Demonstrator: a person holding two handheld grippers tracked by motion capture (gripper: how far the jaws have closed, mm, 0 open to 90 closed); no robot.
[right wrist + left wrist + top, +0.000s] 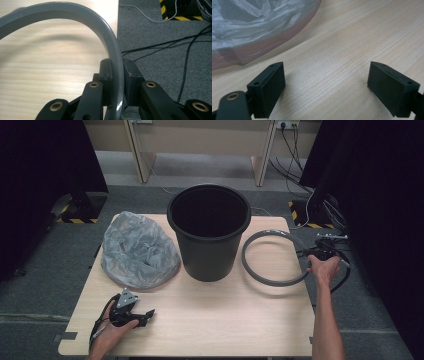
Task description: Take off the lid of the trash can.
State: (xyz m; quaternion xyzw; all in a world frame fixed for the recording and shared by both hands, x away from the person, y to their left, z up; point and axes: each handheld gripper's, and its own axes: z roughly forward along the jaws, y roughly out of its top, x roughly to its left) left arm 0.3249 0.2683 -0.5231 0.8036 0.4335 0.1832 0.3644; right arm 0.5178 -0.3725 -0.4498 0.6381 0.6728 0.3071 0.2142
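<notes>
A black bucket (209,232) stands upright in the middle of the wooden table (225,320). To its left lies a crumpled grey plastic bag (137,251), and part of the bag (249,27) shows just beyond my left gripper's jaws. My left gripper (147,316) rests near the table's front left, open (325,72) with only bare wood between its pads. A grey ring (275,282) lies low over the table's right side. My right gripper (309,254) is shut on the ring's right edge, and the ring (100,22) runs up between the jaws (117,66).
The table's right edge (117,27) runs directly under the gripped part of the ring. Beyond it is grey carpet with black cables (175,50) and a yellow-black striped base (307,217). Dark curtains stand at both sides, and table legs at the back.
</notes>
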